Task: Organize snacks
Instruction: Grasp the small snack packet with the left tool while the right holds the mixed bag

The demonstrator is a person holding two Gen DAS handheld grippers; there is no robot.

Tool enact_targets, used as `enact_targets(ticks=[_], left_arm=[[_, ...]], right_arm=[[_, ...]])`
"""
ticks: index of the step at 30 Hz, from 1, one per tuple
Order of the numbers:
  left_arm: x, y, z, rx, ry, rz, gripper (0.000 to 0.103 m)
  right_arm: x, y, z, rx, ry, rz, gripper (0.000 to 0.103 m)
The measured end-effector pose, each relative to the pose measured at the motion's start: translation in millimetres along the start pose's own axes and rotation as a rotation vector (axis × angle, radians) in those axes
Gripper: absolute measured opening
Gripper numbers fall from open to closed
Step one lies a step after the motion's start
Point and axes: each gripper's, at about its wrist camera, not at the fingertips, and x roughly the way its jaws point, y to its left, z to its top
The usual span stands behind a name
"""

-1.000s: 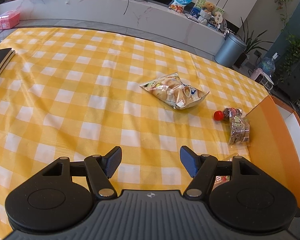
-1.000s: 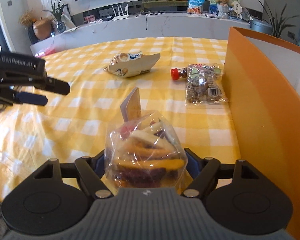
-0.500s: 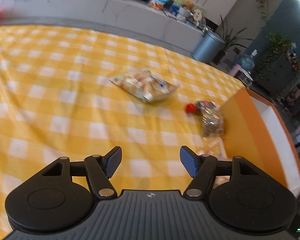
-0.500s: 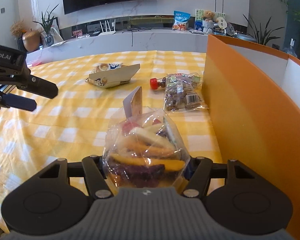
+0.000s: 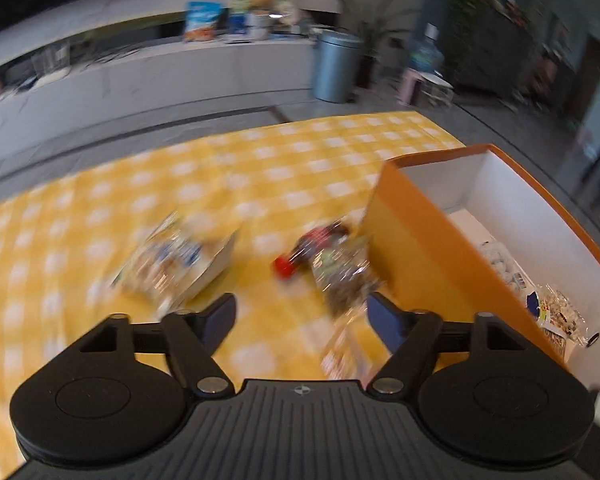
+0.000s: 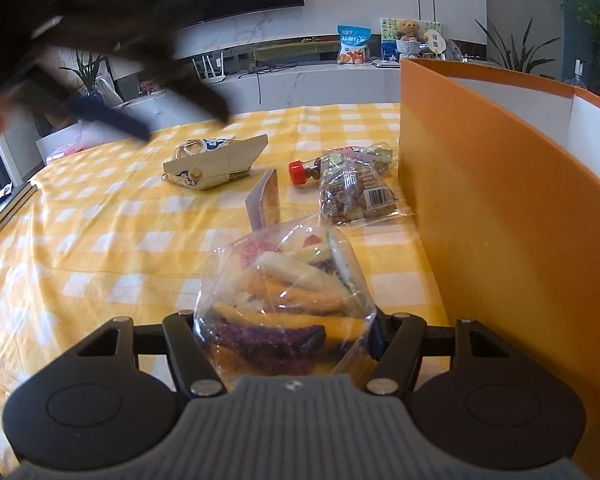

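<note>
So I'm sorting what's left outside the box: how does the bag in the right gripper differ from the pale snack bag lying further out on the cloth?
The clear bag of mixed chips is see-through and stands upright, clamped by the right gripper; the pale printed bag is mostly opaque and lies flat and free on the checked cloth. The clear bag is beside the orange box; the pale bag lies farther from it. Both are still outside the box.

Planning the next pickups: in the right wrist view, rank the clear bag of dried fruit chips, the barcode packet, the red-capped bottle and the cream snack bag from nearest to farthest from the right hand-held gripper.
1. Clear bag of dried fruit chips: gripped in the right hand-held gripper.
2. Barcode packet: ahead, right, beside the orange box.
3. Red-capped bottle: just beyond, partly under that packet.
4. Cream snack bag: ahead, left; barely farther than the bottle.
</note>
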Motion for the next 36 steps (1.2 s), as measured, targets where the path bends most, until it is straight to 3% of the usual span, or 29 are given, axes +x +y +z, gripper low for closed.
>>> enact_targets(ticks=[4,9,13,14,16,18,20,29,36], left_arm=[[42,-12,23,-0.054,0.094,-0.003,0.091],[93,-20,29,-0.067,0.206,-0.003,0.091],[115,-12,29,-0.187,0.223,-0.047,0.087],[119,-11,27,-0.207,0.228,-0.045,0.082],[127,-9,27,-0.219,0.234,0.009,0.083],[133,-6,23,-0.238,0.223,0.003,0.080],[132,-4,19,-0.264,0.207,-0.020,0.052],[109,-15,15,-0.203,0.208,0.021,0.047],[67,-7,10,-0.248,0.140,0.012,0.047]], right_arm=[[0,1,-1,0.000,-0.003,-0.002,0.063],[0,1,-1,-0.010,-0.001,0.001,0.064],[1,3,-2,-0.026,0.000,0.002,0.065],[1,4,-2,-0.027,0.000,0.003,0.066],[1,4,-3,-0.022,-0.002,0.005,0.066],[1,2,-3,-0.012,-0.003,0.011,0.066],[0,-1,-3,0.006,-0.007,0.014,0.064],[-1,-6,-4,0.007,0.002,0.024,0.062],[-4,1,-3,-0.017,0.018,0.051,0.062]])
